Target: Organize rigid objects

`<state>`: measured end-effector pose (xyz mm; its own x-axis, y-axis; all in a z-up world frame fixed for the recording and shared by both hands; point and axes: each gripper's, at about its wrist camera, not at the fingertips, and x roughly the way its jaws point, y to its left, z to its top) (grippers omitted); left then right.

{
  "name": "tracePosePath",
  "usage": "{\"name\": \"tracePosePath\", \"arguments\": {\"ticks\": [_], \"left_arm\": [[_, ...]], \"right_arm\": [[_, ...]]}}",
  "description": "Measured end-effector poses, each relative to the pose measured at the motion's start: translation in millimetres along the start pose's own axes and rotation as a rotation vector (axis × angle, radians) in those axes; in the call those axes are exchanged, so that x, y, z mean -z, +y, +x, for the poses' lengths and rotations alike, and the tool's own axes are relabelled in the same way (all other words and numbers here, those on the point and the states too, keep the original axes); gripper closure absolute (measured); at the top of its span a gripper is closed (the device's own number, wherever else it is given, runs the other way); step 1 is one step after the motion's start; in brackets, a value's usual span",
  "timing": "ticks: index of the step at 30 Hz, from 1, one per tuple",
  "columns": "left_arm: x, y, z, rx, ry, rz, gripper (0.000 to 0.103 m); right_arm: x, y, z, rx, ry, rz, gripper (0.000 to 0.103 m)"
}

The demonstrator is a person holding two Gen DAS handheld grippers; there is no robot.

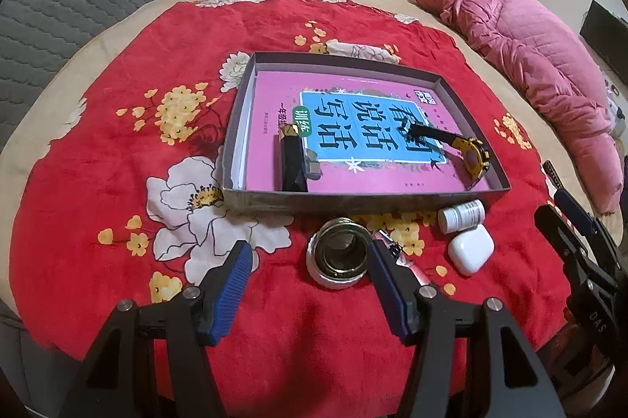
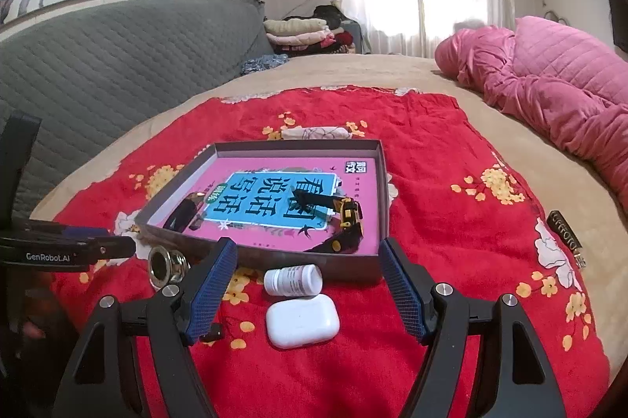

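A shallow grey box (image 1: 353, 200) on the red flowered cloth holds a pink book (image 1: 353, 178), a yellow-and-black watch (image 1: 473, 155) and a black folded item (image 1: 292, 163). In front of the box lie a round metal cup (image 1: 339, 257), a white bottle (image 1: 461, 216) on its side and a white earbud case (image 1: 471, 253). My left gripper (image 1: 308, 253) is open just above the cloth, with the cup beside its right finger. My right gripper (image 2: 307, 253) is open, with the white bottle (image 2: 292, 280) and earbud case (image 2: 302, 320) lying between its fingers, untouched.
A pink quilted jacket (image 2: 549, 88) lies at the right of the bed, and a grey quilted headboard (image 2: 117, 57) stands on the left. A dark metal tag (image 2: 565, 233) rests at the cloth's right edge. A small shiny item (image 1: 396, 253) shows behind my left gripper's right finger.
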<state>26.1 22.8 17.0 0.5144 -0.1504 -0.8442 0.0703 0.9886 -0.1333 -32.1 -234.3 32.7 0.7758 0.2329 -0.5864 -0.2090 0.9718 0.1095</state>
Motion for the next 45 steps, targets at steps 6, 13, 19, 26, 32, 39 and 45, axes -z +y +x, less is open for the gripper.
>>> {"name": "tracePosePath", "arguments": {"ticks": [6, 13, 19, 26, 32, 39, 45], "left_arm": [[4, -6, 2, 0.002, 0.016, 0.021, 0.043], [12, -11, 7, 0.011, 0.047, 0.023, 0.043], [16, -14, 8, 0.011, 0.061, 0.028, 0.043], [18, -12, 10, 0.007, 0.069, 0.019, 0.043], [19, -10, 14, 0.005, 0.078, 0.012, 0.043], [21, -13, 16, 0.007, 0.088, 0.023, 0.043], [24, -15, 18, 0.006, 0.098, 0.03, 0.043]], "right_arm": [[3, 5, 1, -0.003, 0.02, -0.017, 0.027], [5, 4, 5, 0.006, 0.043, -0.013, 0.027], [5, 3, 4, 0.008, 0.05, -0.005, 0.027], [7, 8, 7, -0.006, 0.065, -0.023, 0.027], [11, 13, 14, -0.014, 0.086, -0.045, 0.027], [14, 14, 22, -0.016, 0.123, -0.046, 0.027], [22, 10, 37, -0.034, 0.208, -0.017, 0.027]]}}
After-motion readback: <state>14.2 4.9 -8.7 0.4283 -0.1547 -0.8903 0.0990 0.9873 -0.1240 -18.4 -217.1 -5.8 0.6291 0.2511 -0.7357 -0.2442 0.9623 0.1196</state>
